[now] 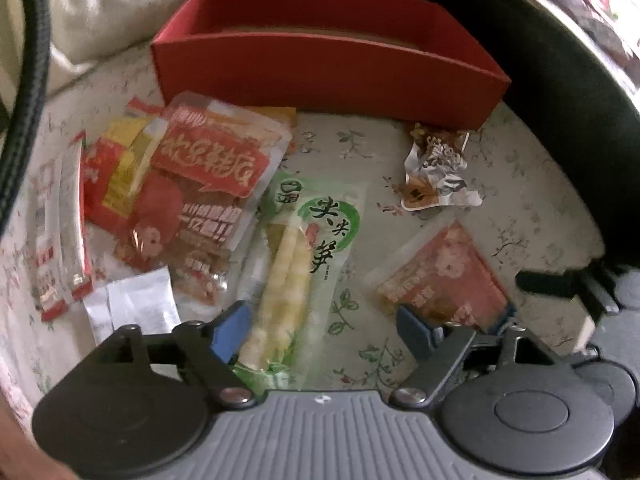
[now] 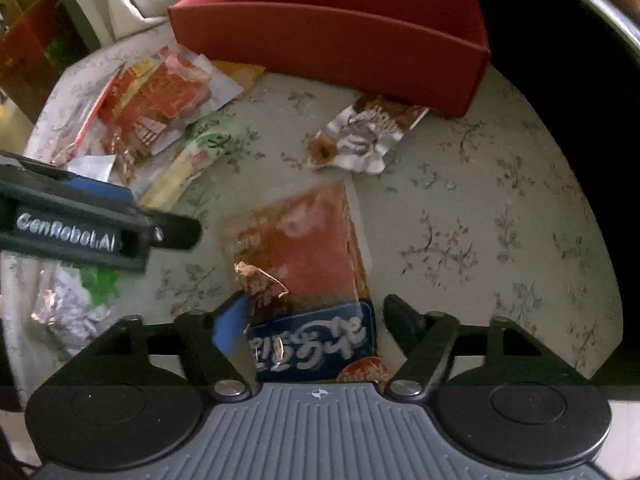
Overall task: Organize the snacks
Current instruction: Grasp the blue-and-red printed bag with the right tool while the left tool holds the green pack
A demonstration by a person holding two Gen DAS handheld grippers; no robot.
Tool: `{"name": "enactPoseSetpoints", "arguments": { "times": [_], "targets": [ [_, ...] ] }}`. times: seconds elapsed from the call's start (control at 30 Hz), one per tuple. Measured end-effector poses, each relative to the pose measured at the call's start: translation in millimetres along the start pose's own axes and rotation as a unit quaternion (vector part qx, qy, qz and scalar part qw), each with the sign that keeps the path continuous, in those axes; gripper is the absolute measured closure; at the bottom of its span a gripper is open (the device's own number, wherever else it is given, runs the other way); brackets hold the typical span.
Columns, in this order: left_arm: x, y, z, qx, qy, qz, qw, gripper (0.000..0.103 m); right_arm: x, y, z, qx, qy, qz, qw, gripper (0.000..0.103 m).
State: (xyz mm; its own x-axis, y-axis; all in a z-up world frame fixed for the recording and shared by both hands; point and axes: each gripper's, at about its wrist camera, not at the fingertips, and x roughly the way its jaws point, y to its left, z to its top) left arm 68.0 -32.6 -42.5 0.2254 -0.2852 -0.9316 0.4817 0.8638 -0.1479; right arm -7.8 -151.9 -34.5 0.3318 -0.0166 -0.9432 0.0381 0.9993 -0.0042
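Observation:
An empty red box [image 1: 320,60] stands at the back of the flowered table; it also shows in the right wrist view [image 2: 332,28]. My left gripper [image 1: 324,328] is open, low over the near end of a green bamboo-shoot packet [image 1: 304,264]. My right gripper [image 2: 316,322] is open around the near end of an orange-red and blue snack packet [image 2: 308,256], which also shows in the left wrist view [image 1: 444,276]. The left gripper's body [image 2: 80,224] shows at the left of the right wrist view.
A heap of red and yellow snack packets [image 1: 180,184] lies left of the green one, with white sachets [image 1: 132,304] near it. A crumpled silver-brown wrapper [image 1: 436,168] lies before the box's right corner. The table edge curves along the right [image 2: 592,208].

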Motion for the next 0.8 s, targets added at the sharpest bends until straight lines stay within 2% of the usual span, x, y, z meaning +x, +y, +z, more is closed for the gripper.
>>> {"name": "enactPoseSetpoints", "arguments": {
  "times": [0.03,0.07,0.13,0.2,0.23,0.3,0.4,0.43,0.5,0.53,0.6,0.67,0.77,0.8],
  "targets": [
    [1.4,-4.4,0.6,0.014,-0.002,0.013,0.9998,0.029,3.1,-0.6,1.0,-0.008,-0.004,-0.004,1.0,0.004],
    [3.0,-6.7,0.9,0.022,-0.004,0.023,0.9995,0.03,8.9,-1.9,0.9,-0.011,-0.003,-0.004,1.0,0.0],
    [2.9,-8.7,0.3,0.033,-0.01,0.033,0.9989,0.036,22.0,-2.9,3.6,-0.004,0.011,0.004,1.0,0.0],
    [1.0,-7.1,-1.1,0.039,-0.014,0.042,0.9983,0.048,21.0,-1.4,4.4,-0.01,0.002,0.004,1.0,0.0],
    [0.5,-5.4,-1.2,0.034,-0.017,0.04,0.9985,0.052,20.8,-2.8,3.6,-0.008,0.0,0.007,1.0,0.0],
    [-1.6,0.4,-0.6,0.025,-0.018,0.033,0.999,0.065,20.7,-4.3,1.6,-0.006,-0.005,0.01,1.0,0.0],
    [-8.5,10.9,-0.7,0.002,-0.016,0.017,0.9997,0.077,20.1,-4.3,0.0,-0.018,-0.006,0.013,1.0,0.0],
    [-9.5,14.4,-1.6,-0.009,-0.013,0.005,0.9999,0.078,18.7,-5.8,-0.4,-0.022,-0.003,0.016,1.0,0.0],
    [-11.2,13.2,-5.9,-0.012,-0.014,0.004,0.9998,0.079,12.1,-8.0,-4.2,-0.026,-0.008,0.014,1.0,0.013],
    [-12.2,9.2,-8.1,-0.004,-0.014,0.011,0.9998,0.079,9.0,-8.7,-5.6,-0.029,-0.01,0.011,0.999,0.024],
    [-11.7,2.8,-9.9,0.007,-0.015,0.022,0.9996,0.071,2.5,-14.9,-7.7,-0.021,-0.016,0.013,1.0,0.034],
    [-10.6,-0.3,-8.2,0.011,-0.024,0.044,0.9987,0.066,1.3,-22.9,-7.7,-0.004,-0.015,0.02,1.0,0.035],
    [-9.7,-1.3,-4.6,0.023,-0.046,0.112,0.9924,0.029,1.6,-24.5,-8.7,-0.002,-0.017,0.016,1.0,0.034],
    [-6.9,-2.5,-4.5,0.029,-0.047,0.127,0.9904,0.027,2.0,-24.0,-9.7,-0.004,-0.016,0.015,1.0,0.031]
  ]
}}
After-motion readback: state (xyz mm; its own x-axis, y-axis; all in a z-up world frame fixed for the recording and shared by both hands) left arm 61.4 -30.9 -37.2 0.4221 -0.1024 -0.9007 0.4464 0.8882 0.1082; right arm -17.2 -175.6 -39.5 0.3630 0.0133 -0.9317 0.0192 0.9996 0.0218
